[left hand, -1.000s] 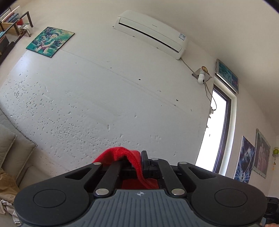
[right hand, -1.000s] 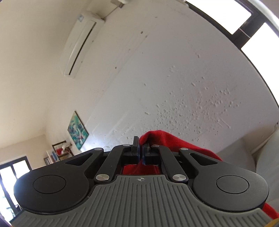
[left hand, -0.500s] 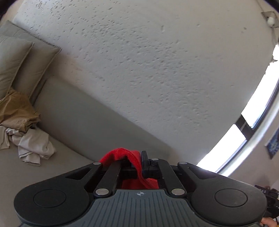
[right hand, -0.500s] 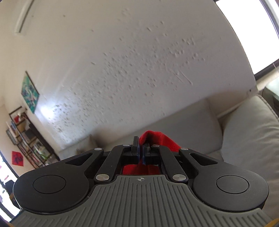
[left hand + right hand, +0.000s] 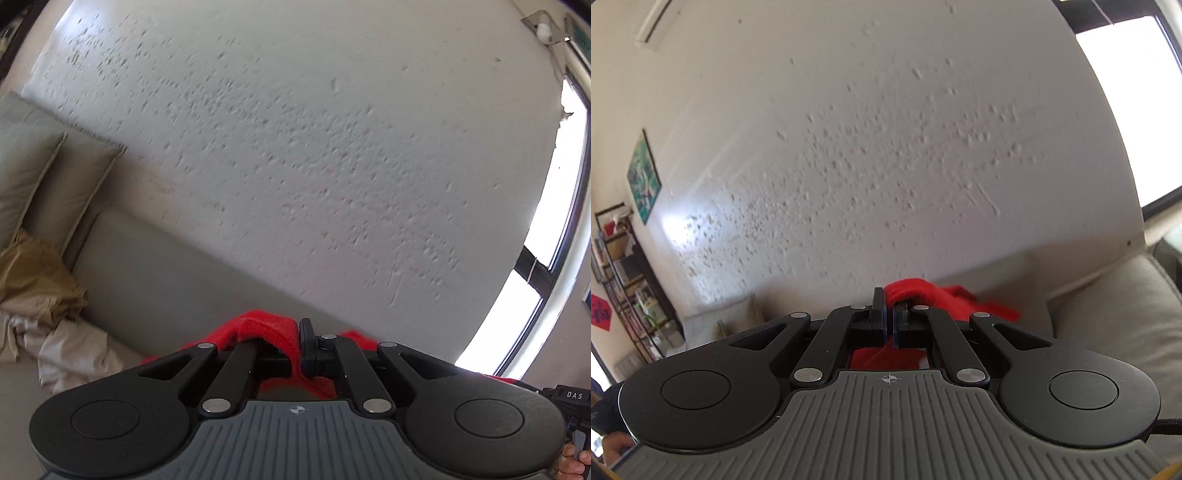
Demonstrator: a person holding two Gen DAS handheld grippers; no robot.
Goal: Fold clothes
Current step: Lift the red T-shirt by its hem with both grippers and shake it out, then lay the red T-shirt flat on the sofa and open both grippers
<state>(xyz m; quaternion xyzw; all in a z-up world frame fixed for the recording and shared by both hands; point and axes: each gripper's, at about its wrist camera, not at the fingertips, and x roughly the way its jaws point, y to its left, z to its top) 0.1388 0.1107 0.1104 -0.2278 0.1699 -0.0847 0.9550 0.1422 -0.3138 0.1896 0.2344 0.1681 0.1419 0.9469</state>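
Note:
A red garment [image 5: 258, 328] is pinched in my left gripper [image 5: 298, 345], which is shut on a fold of it; the cloth bunches over the left finger and hangs below. In the right wrist view my right gripper [image 5: 889, 317] is shut on the same red garment [image 5: 945, 299], whose cloth spills to the right of the fingers. Both grippers point slightly downward toward the back of a grey sofa [image 5: 155, 280]. Most of the garment is hidden under the gripper bodies.
Tan and cream clothes [image 5: 44, 295] lie crumpled on the sofa seat at left, below cushions [image 5: 33, 173]. A pitted white wall [image 5: 295, 147] fills the background, a window [image 5: 554, 258] at right. A sofa arm cushion [image 5: 1126, 314] and a shelf [image 5: 624, 288] appear in the right view.
Both grippers have dropped and tipped downward with the red garment still pinched; the ceiling and air conditioner left view and the sofa came into sight.

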